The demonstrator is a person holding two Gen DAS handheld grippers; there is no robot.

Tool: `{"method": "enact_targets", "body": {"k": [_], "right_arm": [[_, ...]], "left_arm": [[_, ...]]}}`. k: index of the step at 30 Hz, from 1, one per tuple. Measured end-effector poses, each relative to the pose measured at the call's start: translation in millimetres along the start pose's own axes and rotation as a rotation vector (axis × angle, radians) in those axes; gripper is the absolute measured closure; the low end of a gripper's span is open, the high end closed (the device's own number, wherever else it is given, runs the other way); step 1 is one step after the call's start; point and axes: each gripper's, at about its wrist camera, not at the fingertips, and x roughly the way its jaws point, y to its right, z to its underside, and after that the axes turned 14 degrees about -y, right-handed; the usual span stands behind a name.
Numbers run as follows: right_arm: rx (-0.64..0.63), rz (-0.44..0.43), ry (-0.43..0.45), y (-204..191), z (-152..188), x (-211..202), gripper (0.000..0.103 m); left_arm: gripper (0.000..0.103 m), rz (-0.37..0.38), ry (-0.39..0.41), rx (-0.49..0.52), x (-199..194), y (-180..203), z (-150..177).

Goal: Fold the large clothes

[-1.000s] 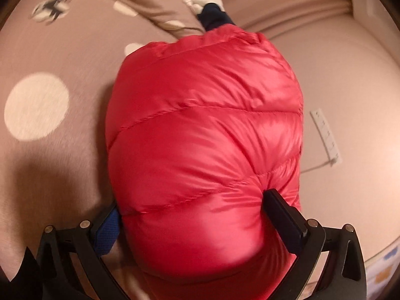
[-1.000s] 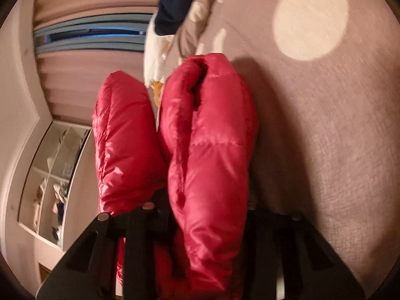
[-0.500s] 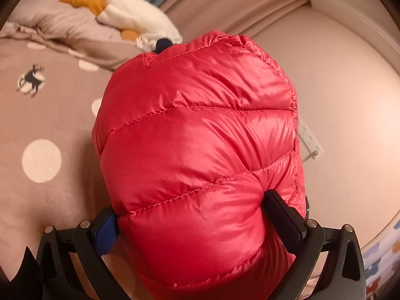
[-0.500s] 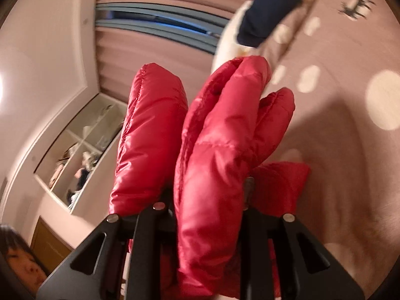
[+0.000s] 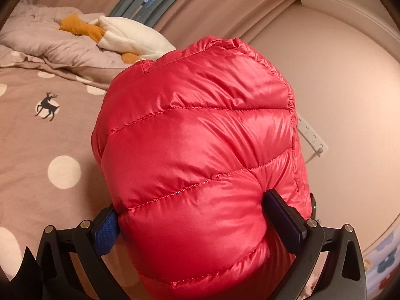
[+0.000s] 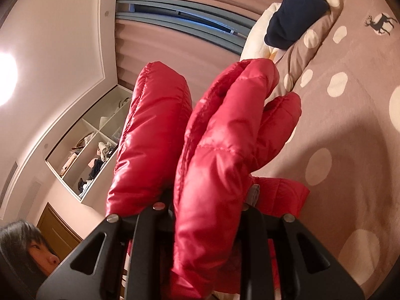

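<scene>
A: Where is the red jacket (image 5: 200, 170)?

B: It fills the middle of the left wrist view, a puffy quilted bundle. The left gripper (image 5: 192, 220) is clamped on it at the bottom of the frame, its fingers (image 5: 282, 217) spread wide by the bulk and pressed into the fabric on both sides.

A: And the right gripper (image 6: 207, 207)?

B: Closed narrowly on a thick fold of the jacket (image 6: 220, 155) at lower centre. Another padded fold stands just left of it, and a smaller red piece shows at lower right.

A: What lies behind?

B: A brown bed cover (image 5: 30, 135) with white dots and a deer print at left, a white and orange plush toy (image 5: 130, 37) at upper left, and dark blue clothing (image 6: 295, 12) at the upper right of the right view.
</scene>
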Motion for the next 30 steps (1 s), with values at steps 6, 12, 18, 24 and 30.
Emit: {"method": "enact_targets", "body": {"k": [6, 12, 18, 24, 30], "right_arm": [[0.015, -0.007, -0.016, -3, 0, 16, 0.078], [-0.053, 0.001, -0.03, -36, -13, 44, 0.078], [-0.1, 0.078, -0.067, -36, -56, 107, 0.076], [0.116, 0.431, -0.208, 82, -67, 178, 0.069], [0.174, 0.46, -0.229, 127, -41, 173, 0.053]], "left_arm": [[0.001, -0.016, 0.032, 0.011, -25, 11, 16], [0.001, 0.008, 0.098, 0.001, -61, 4, 0], [0.001, -0.058, 0.201, -0.015, -67, -47, -43], [0.0, -0.191, 0.018, -0.353, 11, -190, -30], [0.0, -0.231, 0.016, -0.313, -6, -178, -26]]}}
